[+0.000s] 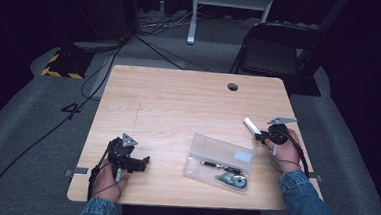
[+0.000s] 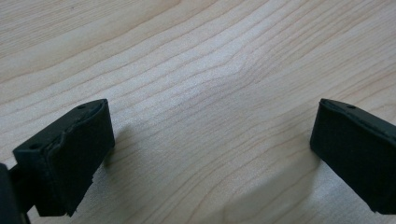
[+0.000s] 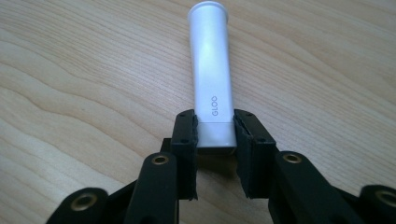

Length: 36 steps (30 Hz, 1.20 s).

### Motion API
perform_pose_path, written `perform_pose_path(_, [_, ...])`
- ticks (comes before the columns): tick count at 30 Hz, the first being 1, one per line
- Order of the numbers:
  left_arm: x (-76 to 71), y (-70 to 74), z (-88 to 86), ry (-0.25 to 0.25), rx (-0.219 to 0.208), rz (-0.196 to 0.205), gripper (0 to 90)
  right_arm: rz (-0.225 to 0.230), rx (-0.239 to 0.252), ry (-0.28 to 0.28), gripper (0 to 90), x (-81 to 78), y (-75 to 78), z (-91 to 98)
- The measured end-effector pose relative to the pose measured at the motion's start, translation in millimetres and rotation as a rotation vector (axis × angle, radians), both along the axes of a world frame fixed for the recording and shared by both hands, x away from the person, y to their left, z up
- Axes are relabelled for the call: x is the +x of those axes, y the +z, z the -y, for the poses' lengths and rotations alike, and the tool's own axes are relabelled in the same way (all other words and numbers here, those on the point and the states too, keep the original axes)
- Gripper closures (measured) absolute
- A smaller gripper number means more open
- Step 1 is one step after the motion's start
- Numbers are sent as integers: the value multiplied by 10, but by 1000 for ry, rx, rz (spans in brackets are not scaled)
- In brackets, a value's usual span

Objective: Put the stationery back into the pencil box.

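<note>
Slim white tube (image 3: 211,74), apparently marked "GLOO".

Left hand (image 1: 108,180) enters from the bottom edge in a denim sleeve and holds the left gripper (image 1: 144,161) low at the near left, pointing right; its jaws stand wide apart with nothing between them (left gripper view). Right hand (image 1: 286,151), denim cuff at the wrist, holds the right gripper (image 1: 259,137) pointing up and left; its pads (image 3: 189,135) press both sides of a white glue stick (image 3: 212,79).
</note>
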<state>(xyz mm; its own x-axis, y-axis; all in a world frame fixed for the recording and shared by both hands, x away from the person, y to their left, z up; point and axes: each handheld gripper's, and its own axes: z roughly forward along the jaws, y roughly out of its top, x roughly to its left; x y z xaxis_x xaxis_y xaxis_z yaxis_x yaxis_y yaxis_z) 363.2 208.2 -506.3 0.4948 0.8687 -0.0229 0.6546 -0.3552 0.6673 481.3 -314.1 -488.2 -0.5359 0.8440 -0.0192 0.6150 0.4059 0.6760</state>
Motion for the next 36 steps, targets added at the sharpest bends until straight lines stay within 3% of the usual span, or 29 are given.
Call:
perform_pose_path(9, [0, 0, 0, 0, 0, 0, 1, 9, 28, 4, 719, -27, 82, 26])
perform_pose_path(22, [1, 0, 0, -1, -1, 0, 1, 63, 87, 23, 719, -123, 359, 61])
perform_pose_path(36, [1, 0, 0, -1, -1, 0, 1, 110, 114, 130, 719, -307, 685, -103])
